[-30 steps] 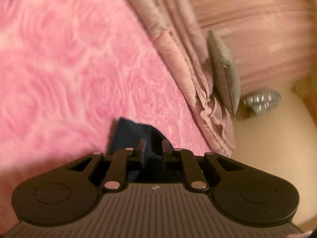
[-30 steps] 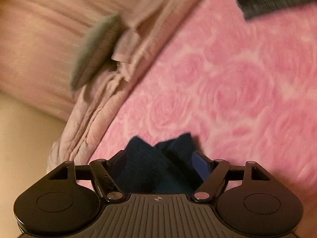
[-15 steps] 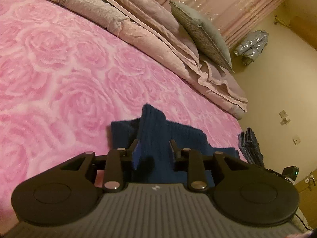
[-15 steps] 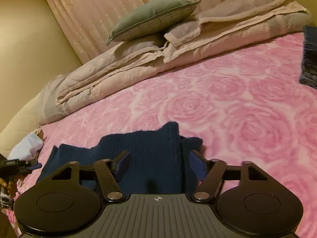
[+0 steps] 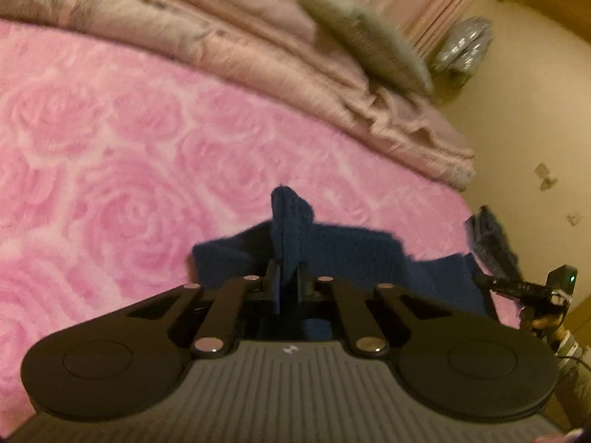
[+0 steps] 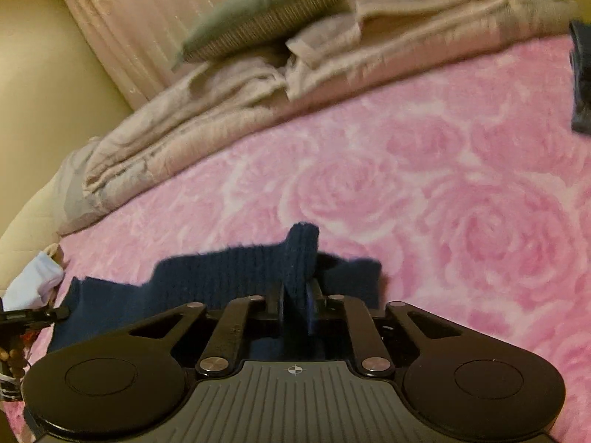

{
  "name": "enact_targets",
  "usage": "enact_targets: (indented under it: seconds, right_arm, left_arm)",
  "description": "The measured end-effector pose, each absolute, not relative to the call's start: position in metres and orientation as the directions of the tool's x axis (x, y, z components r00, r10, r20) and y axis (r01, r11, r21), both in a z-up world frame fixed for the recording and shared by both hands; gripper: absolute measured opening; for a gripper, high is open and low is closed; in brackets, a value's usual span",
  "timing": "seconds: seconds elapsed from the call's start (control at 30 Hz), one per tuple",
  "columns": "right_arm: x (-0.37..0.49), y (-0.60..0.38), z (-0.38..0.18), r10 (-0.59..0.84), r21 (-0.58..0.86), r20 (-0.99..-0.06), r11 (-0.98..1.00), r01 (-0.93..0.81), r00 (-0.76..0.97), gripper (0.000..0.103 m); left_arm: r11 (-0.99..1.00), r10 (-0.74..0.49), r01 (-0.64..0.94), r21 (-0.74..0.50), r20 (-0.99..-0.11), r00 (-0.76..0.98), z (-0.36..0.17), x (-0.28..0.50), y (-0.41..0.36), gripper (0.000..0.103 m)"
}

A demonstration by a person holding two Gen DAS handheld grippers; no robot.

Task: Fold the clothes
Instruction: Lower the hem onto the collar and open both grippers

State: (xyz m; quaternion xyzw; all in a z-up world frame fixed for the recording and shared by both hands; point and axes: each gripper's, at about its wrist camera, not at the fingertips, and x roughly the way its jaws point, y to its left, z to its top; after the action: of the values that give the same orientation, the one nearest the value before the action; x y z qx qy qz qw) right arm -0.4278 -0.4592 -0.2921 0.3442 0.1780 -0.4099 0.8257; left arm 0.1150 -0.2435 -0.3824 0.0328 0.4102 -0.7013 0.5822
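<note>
Both tools, gaping half a second ago, now pinch the navy knit garment [image 5: 354, 254]: left tool [image 5: 287, 277] and right tool [image 6: 297, 304] clenched on its near edge, whose long axis runs across the bed [image 5: 110, 170] between them.

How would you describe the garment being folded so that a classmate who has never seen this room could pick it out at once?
Start at the pink rose-patterned bedspread covering the bed. Near its front edge lies a navy knitted garment, spread flat, with the left gripper and right gripper each pinching a raised fold of it. It is the only dark ribbed knit pinched by both grippers; another dark item lies apart, untouched.
</note>
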Motion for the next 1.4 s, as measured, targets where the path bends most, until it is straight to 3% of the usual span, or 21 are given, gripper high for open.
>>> enact_targets:
  seconds: [0.2,0.27,0.37,0.43,0.53,0.57,0.6,0.63,0.77,0.87,0.93,1.07,1.17,1.3,1.4]
  right_arm:
    - [-0.424,-0.436,-0.256,-0.660,0.292,-0.488,0.492,0.820,0.570,0.008]
    - [-0.420,-0.439,-0.253,-0.673,0.279,-0.487,0.483,0.830,0.556,0.008]
    - [-0.412,-0.451,-0.266,-0.676,0.250,-0.538,0.442,0.861,0.503,0.008]
    - [-0.408,-0.459,-0.283,-0.655,0.234,-0.605,0.398,0.887,0.453,0.008]
    - [-0.400,-0.463,-0.304,-0.618,0.197,-0.684,0.355,0.914,0.387,0.012]
    - [-0.400,-0.461,-0.304,-0.624,0.186,-0.686,0.345,0.920,0.373,0.020]
    - [-0.400,-0.453,-0.298,-0.643,0.165,-0.677,0.342,0.925,0.358,0.056]
    - [-0.399,-0.444,-0.290,-0.663,0.139,-0.665,0.342,0.929,0.343,0.076]
    - [-0.398,-0.406,-0.259,-0.740,0.034,-0.609,0.334,0.942,0.284,0.076]
    - [-0.389,-0.365,-0.248,-0.713,0.058,-0.598,0.419,0.906,0.368,0.075]
    - [-0.379,-0.339,-0.255,-0.669,0.065,-0.621,0.475,0.877,0.409,0.074]
    - [-0.372,-0.317,-0.301,-0.631,-0.035,-0.732,0.410,0.911,0.256,0.074]
    - [-0.387,-0.310,-0.296,-0.654,-0.003,-0.721,0.334,0.943,0.229,0.073]
    - [-0.397,-0.277,-0.266,-0.698,0.032,-0.664,0.331,0.943,0.268,0.073]
    - [-0.397,-0.248,-0.271,-0.679,0.061,-0.670,0.354,0.933,0.301,0.073]
  left_arm:
    - [-0.024,-0.867,0.868,-0.495,-0.422,-0.264,-0.358,0.117,-0.221,0.005]
    - [-0.004,-0.864,0.874,-0.485,-0.439,-0.247,-0.362,0.116,-0.227,0.005]
    - [0.027,-0.856,0.883,-0.469,-0.467,-0.222,-0.368,0.113,-0.236,0.005]
    - [0.068,-0.816,0.891,-0.449,-0.539,-0.209,-0.383,0.109,-0.249,0.005]
    - [0.110,-0.786,0.913,-0.393,-0.597,-0.162,-0.394,0.101,-0.255,0.011]
    - [0.125,-0.785,0.914,-0.385,-0.602,-0.146,-0.395,0.100,-0.255,0.013]
    - [0.150,-0.788,0.917,-0.369,-0.604,-0.114,-0.389,0.100,-0.251,0.015]
    - [0.176,-0.791,0.919,-0.352,-0.607,-0.081,-0.384,0.099,-0.246,0.015]
    - [0.237,-0.792,0.937,-0.256,-0.610,0.033,-0.353,0.085,-0.224,0.016]
    - [0.162,-0.794,0.959,-0.231,-0.608,-0.013,-0.337,0.055,-0.198,0.015]
    - [0.111,-0.784,0.969,-0.219,-0.619,-0.050,-0.338,0.033,-0.180,0.013]
    - [0.132,-0.717,0.975,-0.181,-0.696,-0.032,-0.356,0.013,-0.161,0.006]
    - [0.176,-0.711,0.974,-0.145,-0.703,0.024,-0.350,0.012,-0.147,0.006]
    - [0.161,-0.763,0.977,-0.139,-0.645,0.034,-0.321,0.004,-0.111,0.006]
    - [0.148,-0.731,0.977,-0.154,-0.682,0.003,-0.333,-0.012,-0.094,0.006]
